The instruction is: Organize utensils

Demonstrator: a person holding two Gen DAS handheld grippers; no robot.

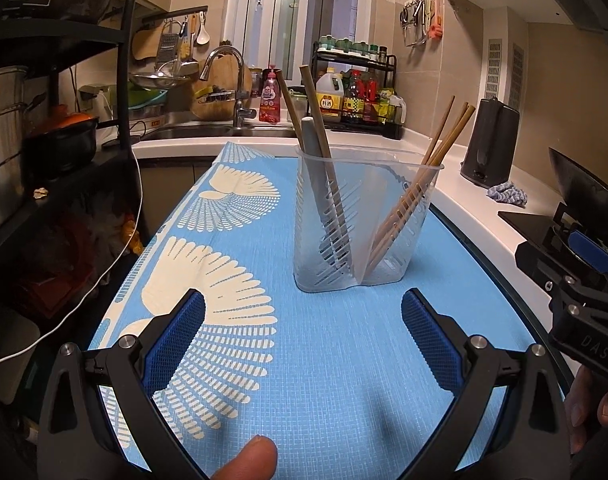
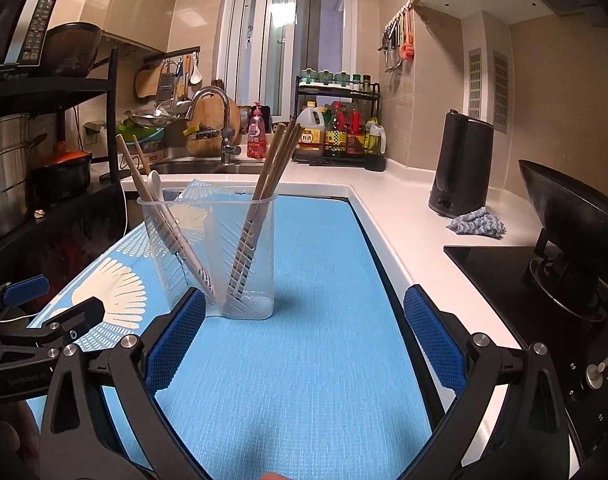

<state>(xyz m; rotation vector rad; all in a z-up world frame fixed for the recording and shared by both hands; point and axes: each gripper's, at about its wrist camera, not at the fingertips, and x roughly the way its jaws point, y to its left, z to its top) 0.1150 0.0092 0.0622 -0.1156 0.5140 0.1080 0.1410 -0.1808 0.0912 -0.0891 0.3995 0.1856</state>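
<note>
Both tongs stand wide open over the blue mat and hold nothing: the left tongs (image 1: 303, 332) have their blue ribbed pads spread well apart above the mat (image 1: 336, 360), and the right tongs (image 2: 304, 332) are spread just as wide. Ahead of them, standing upright on the mat on the counter (image 2: 408, 216), is the clear plastic utensil holder (image 1: 360, 220), slotted along its sides and split by a divider into two compartments. In its left compartment lean two wooden chopsticks (image 1: 318, 120) together with a pale spoon handle (image 1: 314, 152); in its right compartment a bundle of wooden chopsticks (image 1: 444, 140) tilts out to the right. From the right wrist view the holder (image 2: 207, 248) sits near the left finger of the right tongs, though touching or not cannot be told, and the left tongs (image 2: 55, 328) show at the left edge. On the counter to the right a black kettle (image 2: 460, 168) stands with a grey-blue cloth (image 2: 476, 222) just beside it, and a black wok (image 2: 572, 216) sits on the cooktop (image 2: 500, 268). Beyond the mat are the sink tap (image 2: 213, 120) and a rack of bottles (image 2: 340, 128).
</note>
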